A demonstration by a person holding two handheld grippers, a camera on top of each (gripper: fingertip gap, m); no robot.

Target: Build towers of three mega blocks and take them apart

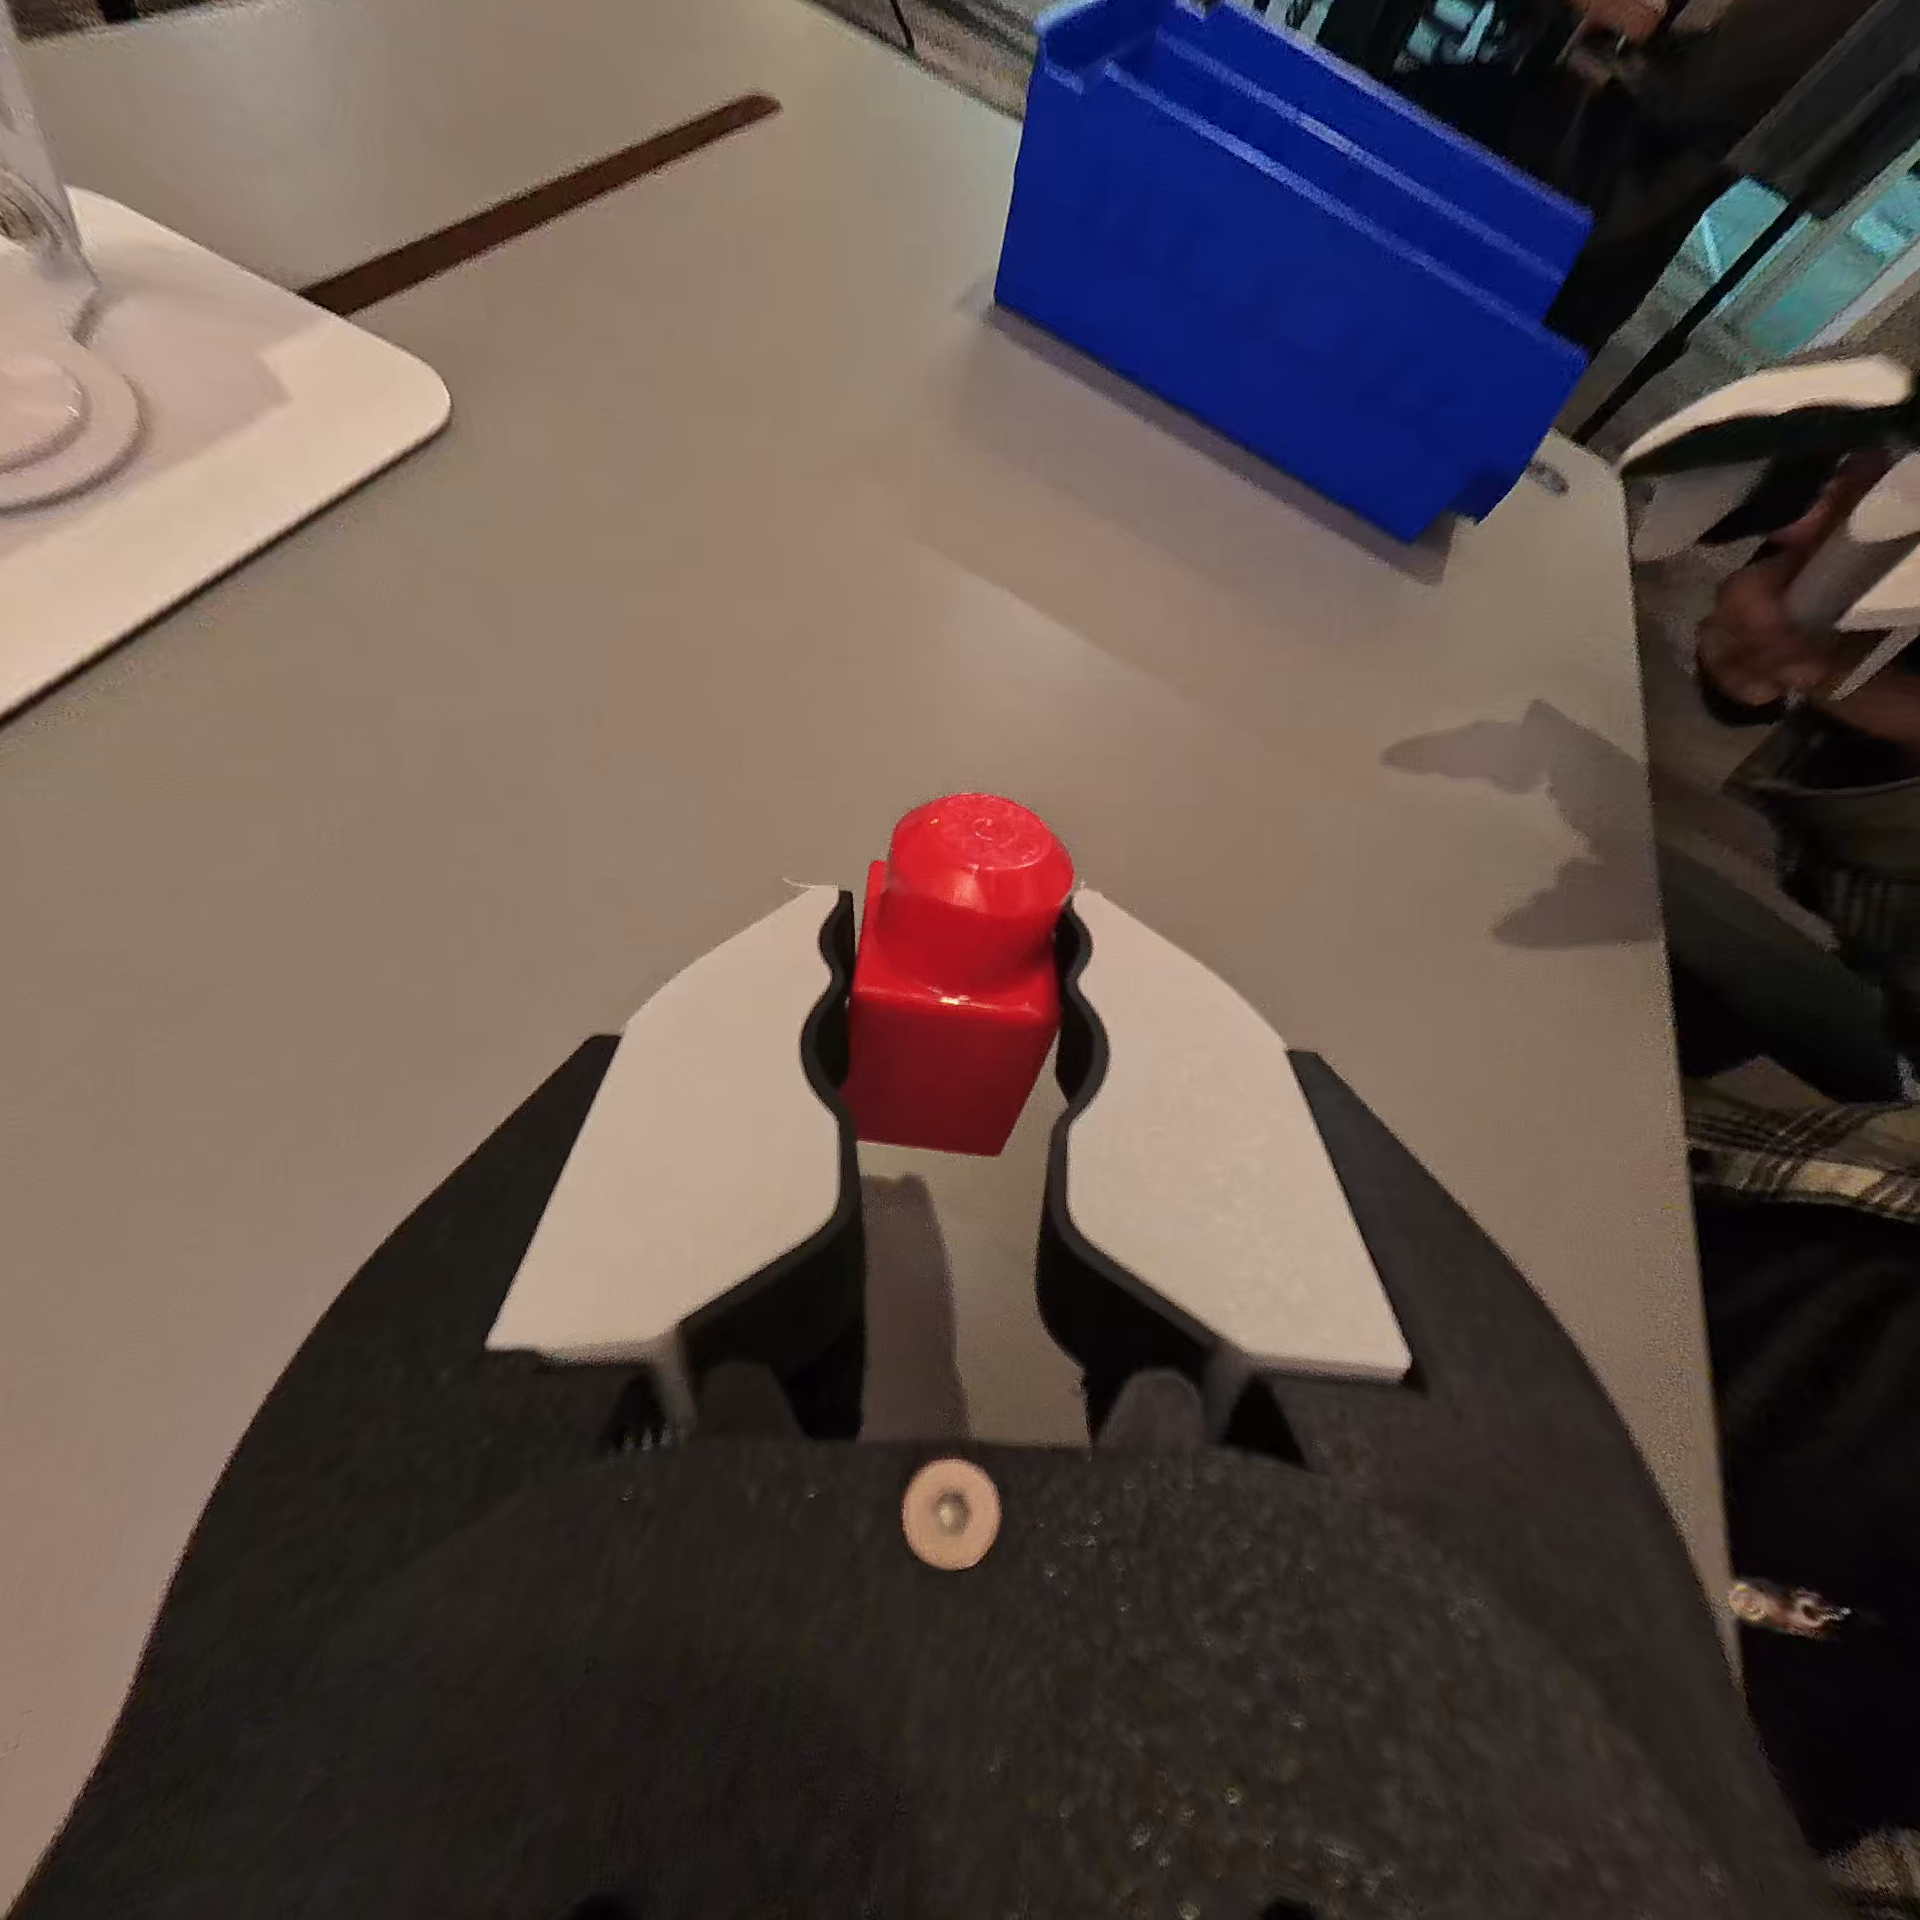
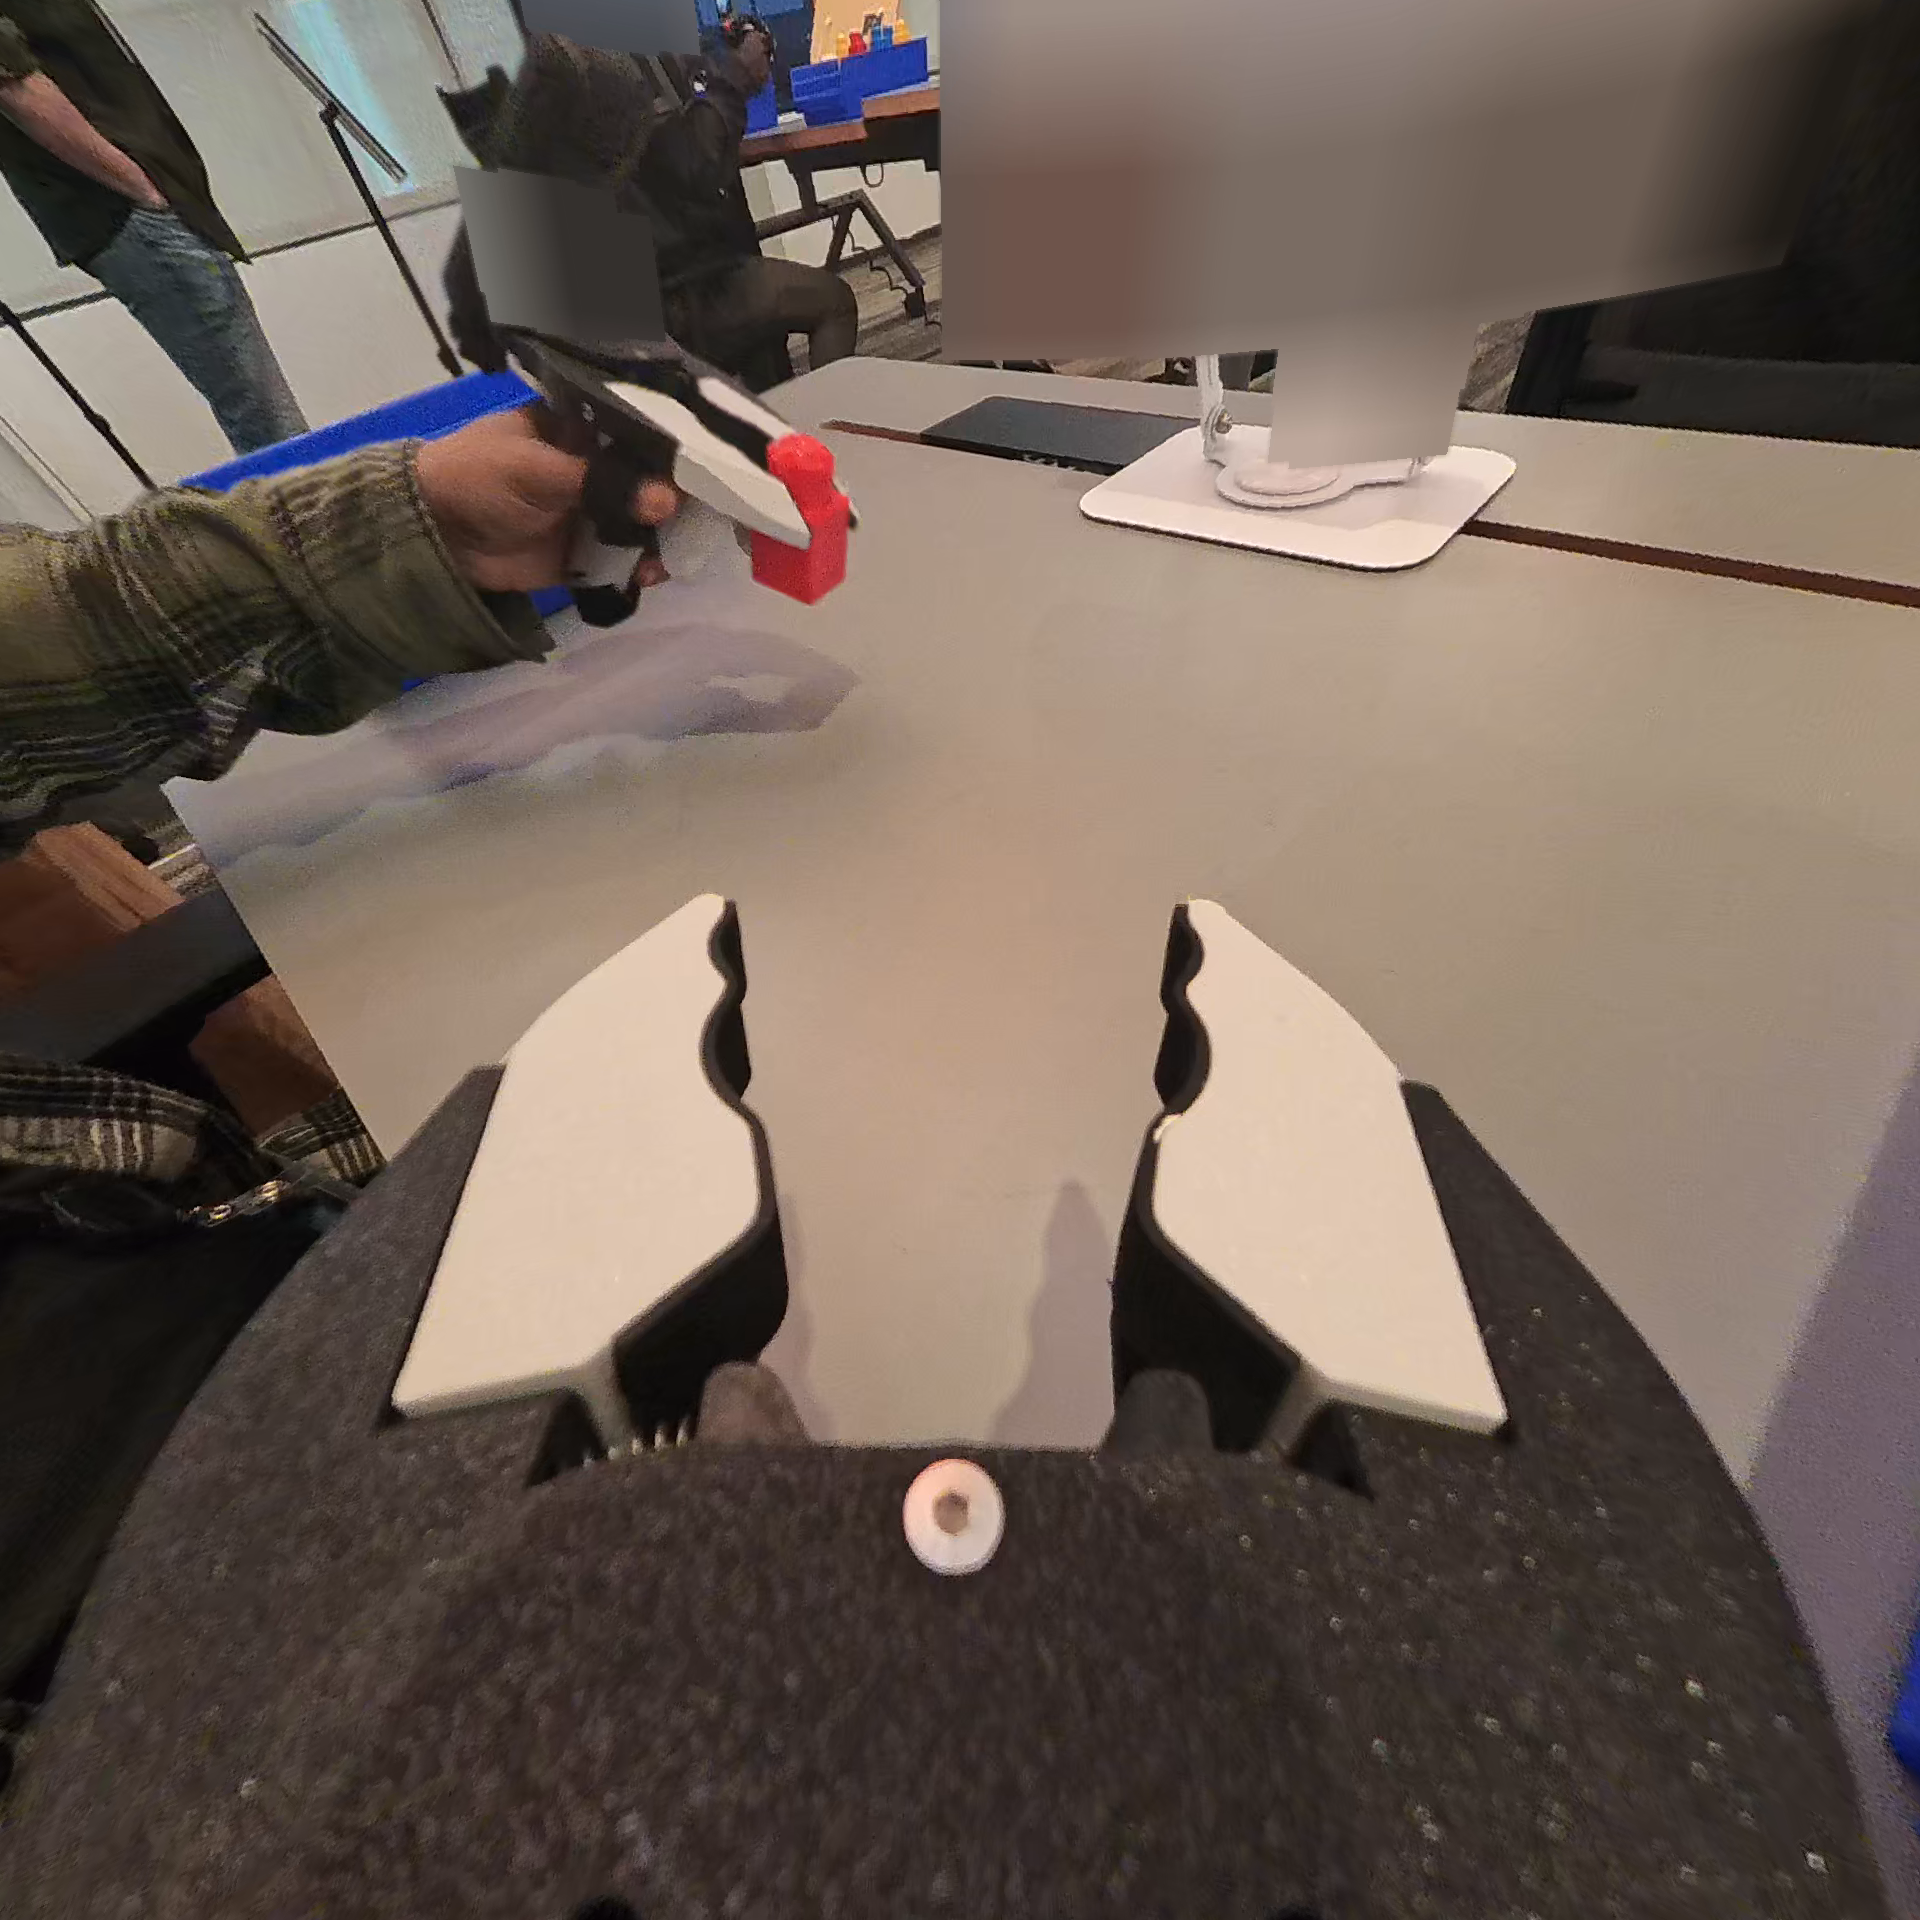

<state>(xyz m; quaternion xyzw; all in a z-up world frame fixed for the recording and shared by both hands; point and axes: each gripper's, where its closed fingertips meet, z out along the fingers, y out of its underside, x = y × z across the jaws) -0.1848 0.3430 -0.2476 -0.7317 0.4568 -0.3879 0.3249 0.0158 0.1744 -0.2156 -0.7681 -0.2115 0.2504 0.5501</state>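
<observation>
Gripping a single red block [image 1: 951, 1023] between its two fingers, the left tool [image 1: 954, 914] holds it in the air above the grey bench [image 1: 727, 644], stud upward. A blue bin [image 1: 1278, 301] stands on the bench well beyond it. The right tool [image 2: 956, 914] hovers over bare bench, jaws spread wide, holding nothing.

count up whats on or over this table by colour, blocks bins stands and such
red: 1, the block held above the table in the left gripper
blue: 1, the bin at the far edge
white: 1, the monitor stand base
black: 1, a flat pad behind the stand
total: 4
The right gripper is open and holds nothing.
</observation>
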